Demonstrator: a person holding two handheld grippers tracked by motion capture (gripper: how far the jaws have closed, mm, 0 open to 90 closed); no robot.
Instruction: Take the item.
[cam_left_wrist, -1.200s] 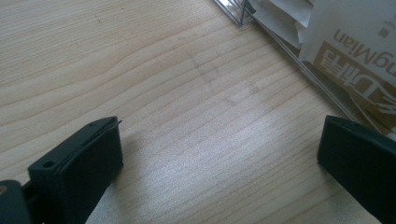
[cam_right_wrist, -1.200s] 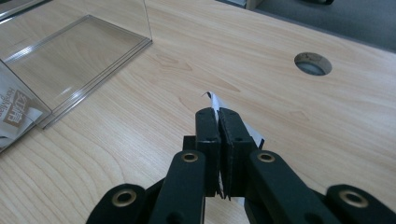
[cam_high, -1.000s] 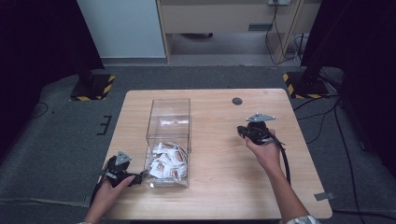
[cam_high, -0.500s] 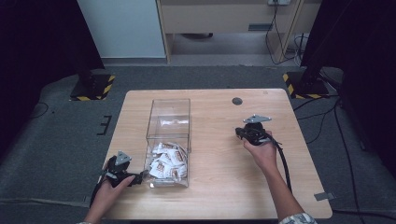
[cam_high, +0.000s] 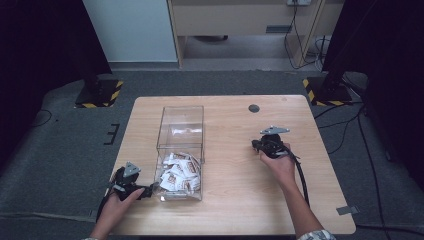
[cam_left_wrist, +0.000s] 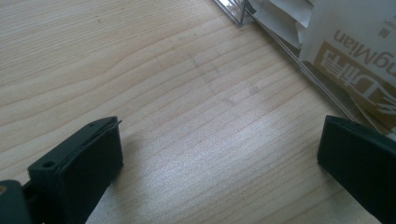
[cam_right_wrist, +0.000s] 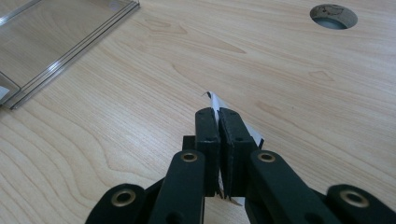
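- Wood-grain table (cam_high: 225, 210) is seen from the high view, with a clear plastic box (cam_high: 181, 125) standing left of its centre, long axis running from 12 to 6 o'clock.
- White sachets (cam_high: 177, 172) are heaped in the 6 o'clock end of the box; the 12 o'clock end is mostly bare.
- At about 8 o'clock on the table the left gripper (cam_high: 150, 190) is held low by the left hand (cam_high: 117, 202), its tips just beside the near left corner of the box.
- In the left gripper view its jaws are spread wide apart over bare wood, with nothing between them; the box wall (cam_left_wrist: 285, 44) lies at 1 o'clock, close to the right-hand jaw.
- Through that wall a sachet (cam_left_wrist: 359, 56) is read in part: brown letters ending "ngMian", with larger characters beside them that cannot be made out.
- At about 3 o'clock from the box, well apart from it, the right gripper (cam_high: 256, 145) is held by the right hand (cam_high: 280, 165).
- In the right gripper view the right gripper (cam_right_wrist: 219, 116) is clenched on a thin white packet (cam_right_wrist: 215, 99), whose corner pokes out at 12 o'clock past the tips; no print on it can be read.
- A round hole (cam_right_wrist: 333, 17) in the tabletop is seen at 1 o'clock from those jaws.
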